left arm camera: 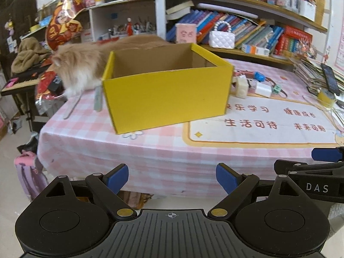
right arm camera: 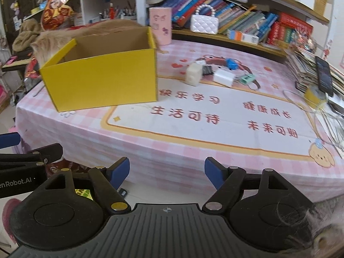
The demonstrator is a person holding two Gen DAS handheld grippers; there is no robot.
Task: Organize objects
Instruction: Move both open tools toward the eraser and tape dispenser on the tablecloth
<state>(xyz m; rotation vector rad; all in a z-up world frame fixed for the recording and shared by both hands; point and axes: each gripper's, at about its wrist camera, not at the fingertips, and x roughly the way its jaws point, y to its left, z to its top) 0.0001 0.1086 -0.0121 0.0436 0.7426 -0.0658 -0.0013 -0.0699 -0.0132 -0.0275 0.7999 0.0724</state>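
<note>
Both hand-held grippers hovering before surface edge: left hand-held gripper (left arm camera: 172, 178) gaping wide, empty; right hand-held gripper (right arm camera: 167, 173) parted, empty. White charger block (right arm camera: 222, 77) lying right of yellow cardboard box (right arm camera: 103, 81). Looking light, rigid, slick; pinching flat sides likely safest.

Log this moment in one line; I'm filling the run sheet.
stage: approach | left gripper: open | right gripper: open | yellow box: looks empty | small items: on table

The yellow box (left arm camera: 165, 90) hides most of the cat (left arm camera: 79, 68) behind it; I cannot see its head. Small items (right arm camera: 217, 73) beside the box are too blurred to identify. The phone (right arm camera: 324, 77) is partly cut off.
</note>
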